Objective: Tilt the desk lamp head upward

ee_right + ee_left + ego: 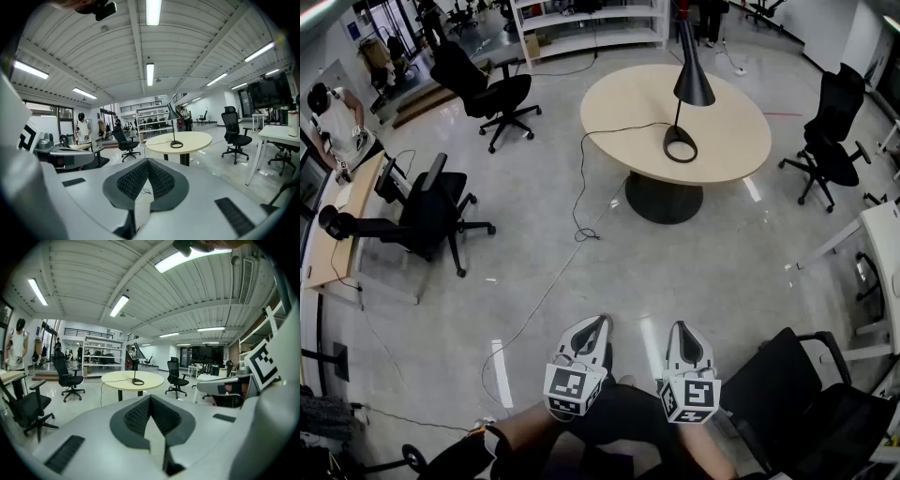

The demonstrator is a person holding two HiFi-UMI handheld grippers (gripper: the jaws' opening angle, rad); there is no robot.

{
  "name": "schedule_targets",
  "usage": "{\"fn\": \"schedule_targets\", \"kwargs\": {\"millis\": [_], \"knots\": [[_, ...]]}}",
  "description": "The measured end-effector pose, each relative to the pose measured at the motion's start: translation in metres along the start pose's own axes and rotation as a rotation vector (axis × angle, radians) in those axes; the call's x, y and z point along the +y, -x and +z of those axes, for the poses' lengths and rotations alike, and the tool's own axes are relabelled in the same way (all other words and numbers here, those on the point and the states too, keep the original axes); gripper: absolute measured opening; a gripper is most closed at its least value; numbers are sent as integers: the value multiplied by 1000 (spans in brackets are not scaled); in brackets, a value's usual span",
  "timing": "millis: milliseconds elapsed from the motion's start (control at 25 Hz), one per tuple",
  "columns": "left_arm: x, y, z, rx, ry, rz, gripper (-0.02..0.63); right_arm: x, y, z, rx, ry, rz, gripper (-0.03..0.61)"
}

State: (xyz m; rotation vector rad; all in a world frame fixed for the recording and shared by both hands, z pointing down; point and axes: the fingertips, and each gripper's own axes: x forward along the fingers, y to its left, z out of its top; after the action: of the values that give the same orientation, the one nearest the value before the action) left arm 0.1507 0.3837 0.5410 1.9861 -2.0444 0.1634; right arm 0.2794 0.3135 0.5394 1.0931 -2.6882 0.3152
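The lamp (692, 86) stood far ahead on the round worktop (727, 131), well apart from both claws, a little right of centre in the head view. Its ring base (680, 144) sat flat near the worktop's middle, and a thin stem rose upright from it. The black cone head (695, 89) had its long axis close to vertical, with the narrow end up and the wide mouth pointing down at the worktop. A cable (577, 184) ran from the base across the worktop, over its left edge and down onto the floor (534, 272).

The left claw (602, 322) and right claw (682, 327) were held side by side at the near edge, low over the floor, both pointing toward the worktop. Each gripper view showed its ribbed pads meeting at the tips with nothing between them, so both claws were closed and empty.

A black chair (431, 211) stood at the left and another (830, 141) at the worktop's right. A person (336, 122) stood at the far left.
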Motion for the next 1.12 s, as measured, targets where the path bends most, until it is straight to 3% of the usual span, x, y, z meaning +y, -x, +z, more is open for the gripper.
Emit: {"fn": "schedule_targets", "kwargs": {"millis": [240, 560, 1120], "knots": [[46, -68, 24, 10, -27, -47, 46, -13, -76, 18, 14, -26, -48, 14], [119, -165, 80, -13, -10, -101, 46, -25, -192, 84, -10, -5, -91, 14], [231, -259, 139, -51, -14, -181, 46, -7, -328, 154, -81, 0, -138, 14]]}}
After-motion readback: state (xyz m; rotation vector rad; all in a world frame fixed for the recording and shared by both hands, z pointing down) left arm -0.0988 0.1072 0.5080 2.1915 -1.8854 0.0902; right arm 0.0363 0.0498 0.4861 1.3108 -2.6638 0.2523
